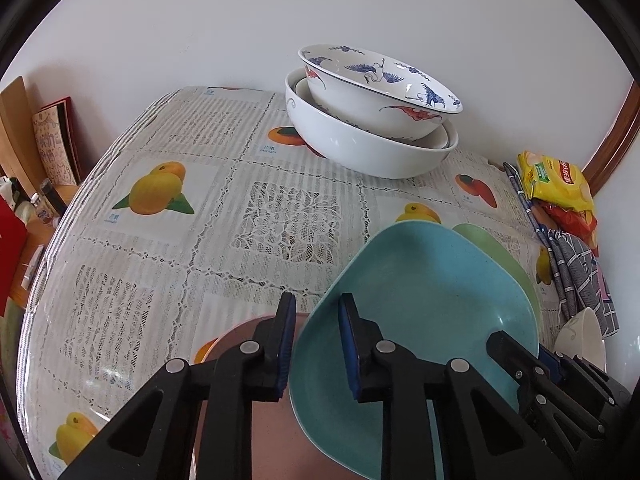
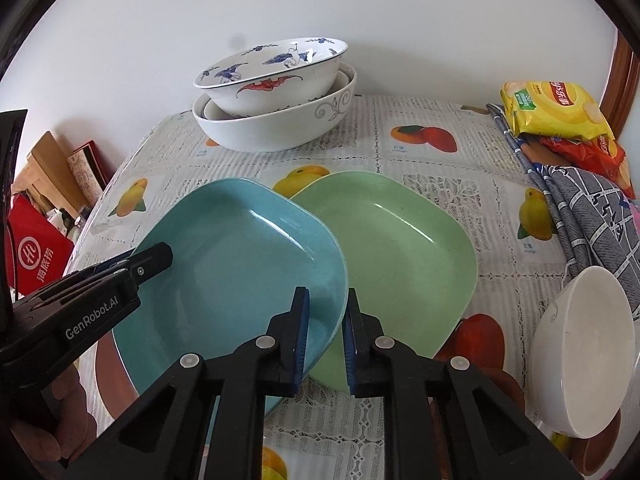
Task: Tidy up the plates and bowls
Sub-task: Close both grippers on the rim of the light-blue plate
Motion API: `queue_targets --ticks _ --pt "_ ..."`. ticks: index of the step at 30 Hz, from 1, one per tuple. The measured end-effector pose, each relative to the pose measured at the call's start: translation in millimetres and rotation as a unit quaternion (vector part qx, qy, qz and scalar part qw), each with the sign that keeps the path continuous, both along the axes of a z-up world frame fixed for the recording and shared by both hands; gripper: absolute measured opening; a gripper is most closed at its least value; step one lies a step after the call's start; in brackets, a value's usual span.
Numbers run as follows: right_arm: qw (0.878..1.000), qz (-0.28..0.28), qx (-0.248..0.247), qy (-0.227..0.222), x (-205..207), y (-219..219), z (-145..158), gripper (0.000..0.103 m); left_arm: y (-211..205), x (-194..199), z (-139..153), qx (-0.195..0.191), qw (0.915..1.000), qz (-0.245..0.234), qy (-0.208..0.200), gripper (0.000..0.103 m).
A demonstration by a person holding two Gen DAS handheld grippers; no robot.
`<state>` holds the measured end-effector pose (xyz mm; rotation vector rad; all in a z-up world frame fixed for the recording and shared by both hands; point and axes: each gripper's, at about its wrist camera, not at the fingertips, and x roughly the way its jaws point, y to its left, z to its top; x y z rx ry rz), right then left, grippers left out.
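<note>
Plates are the matter in hand: a blue square plate (image 2: 240,264) sits tilted, its right edge overlapping a green square plate (image 2: 396,256) that lies flat on the fruit-printed desk (image 2: 432,184), while its left side rests over a pinkish-brown plate (image 1: 240,420) seen mostly in the left wrist view. Both claws bite this one blue plate. The left claw (image 1: 316,344) is nearly closed across the plate's left rim, one pad outside and one inside the well. The right claw (image 2: 325,336) is likewise nearly closed, pinching the right rim just above the green plate.

Against the wall stands a stack of bowls: a crane-patterned bowl (image 2: 276,68) nested askew in a large white bowl (image 2: 280,124). A small white bowl (image 2: 584,352) lies on its side at the right edge, beside a checked cloth (image 2: 588,208) and snack packets (image 2: 556,108).

Risks, as I judge them: the pads hold only a thin, glossy, sloping rim, so the plate could slip or swivel if the two hands lift unevenly. The right claw's outer pad sits so near the green plate that it might drag that plate along. A wide swing to the right could knock the tipped small bowl.
</note>
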<state>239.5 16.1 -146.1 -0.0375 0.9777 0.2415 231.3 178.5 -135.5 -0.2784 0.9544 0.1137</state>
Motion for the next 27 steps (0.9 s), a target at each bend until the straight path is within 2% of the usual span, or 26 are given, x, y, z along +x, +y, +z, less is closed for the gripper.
queue_targets --ticks 5,11,27 --pt "1.0 -0.005 0.002 -0.009 -6 -2 8 0.015 -3 -8 8 0.007 0.9999 0.0 -0.008 0.02" --pt "1.0 -0.012 0.004 -0.02 -16 -9 20 0.015 -8 -14 20 -0.003 0.9998 -0.004 -0.018 0.02" --pt "0.998 -0.042 0.017 -0.044 -50 -43 51 0.014 -41 -42 47 -0.005 0.999 -0.024 -0.038 0.02"
